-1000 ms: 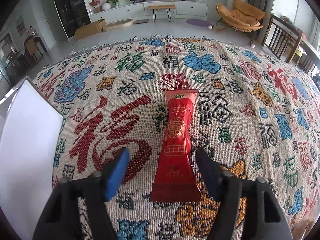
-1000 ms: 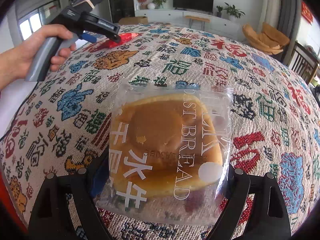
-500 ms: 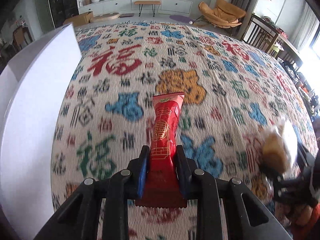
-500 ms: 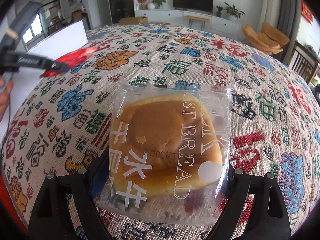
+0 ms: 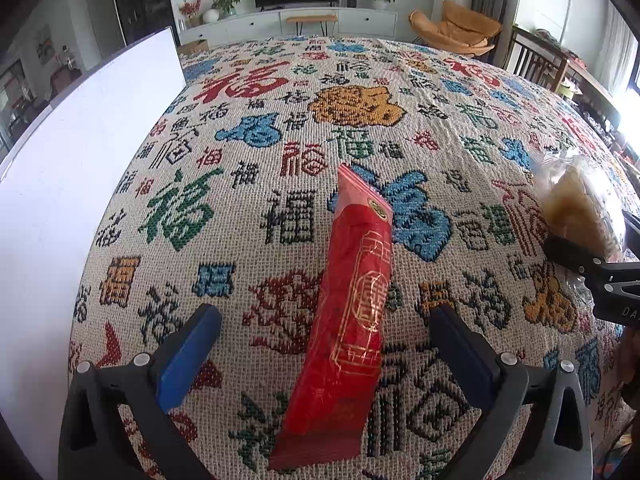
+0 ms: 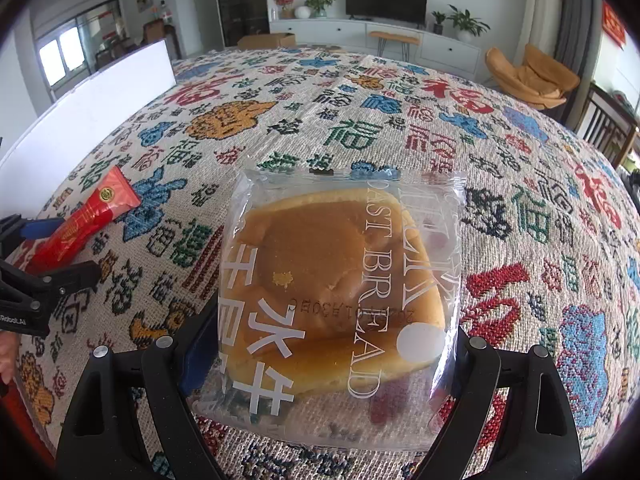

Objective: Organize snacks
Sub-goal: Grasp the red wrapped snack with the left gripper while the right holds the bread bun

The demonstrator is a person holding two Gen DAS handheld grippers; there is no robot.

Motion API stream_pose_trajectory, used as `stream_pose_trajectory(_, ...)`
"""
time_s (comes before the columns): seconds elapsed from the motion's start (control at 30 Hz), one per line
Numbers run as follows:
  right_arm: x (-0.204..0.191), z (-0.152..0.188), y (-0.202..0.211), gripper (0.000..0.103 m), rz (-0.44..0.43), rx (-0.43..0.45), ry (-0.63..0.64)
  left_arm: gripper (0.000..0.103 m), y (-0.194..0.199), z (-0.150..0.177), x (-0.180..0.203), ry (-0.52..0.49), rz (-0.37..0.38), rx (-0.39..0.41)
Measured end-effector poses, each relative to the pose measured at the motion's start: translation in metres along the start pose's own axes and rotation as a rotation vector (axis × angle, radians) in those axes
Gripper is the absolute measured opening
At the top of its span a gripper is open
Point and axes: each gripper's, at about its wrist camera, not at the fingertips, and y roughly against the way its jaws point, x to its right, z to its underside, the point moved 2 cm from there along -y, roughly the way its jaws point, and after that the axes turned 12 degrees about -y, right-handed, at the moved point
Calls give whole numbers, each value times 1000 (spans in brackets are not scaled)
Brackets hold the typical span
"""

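Observation:
A long red snack packet (image 5: pixel 348 320) lies on the patterned cloth between the fingers of my left gripper (image 5: pixel 324 344), which is open and not touching it. It also shows in the right wrist view (image 6: pixel 84 220), at the left, with the left gripper (image 6: pixel 44 256) around it. My right gripper (image 6: pixel 324 352) is shut on a clear bag of toast bread (image 6: pixel 336 292) and holds it over the cloth. The bread bag also shows at the right edge of the left wrist view (image 5: pixel 580 204).
A white board (image 5: pixel 80 168) stands along the left edge of the table, also in the right wrist view (image 6: pixel 100 92). The cloth with coloured characters (image 5: pixel 360 104) covers the whole table. A living room with chairs lies beyond.
My left gripper carried the red packet nearer the white board and the bread, then opened; the packet now lies loose on the cloth. The right gripper has kept hold of the bread bag.

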Motion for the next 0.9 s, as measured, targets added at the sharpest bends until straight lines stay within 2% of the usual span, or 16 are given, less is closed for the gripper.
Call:
stream_pose_trajectory(0.07, 0, 1, 0, 90, 1, 0, 0, 103, 2, 4, 1, -4, -4, 29)
stream_pose_trajectory(0.9, -1, 1, 0, 90, 3, 0, 2, 103, 2, 5, 0, -4, -1, 31)
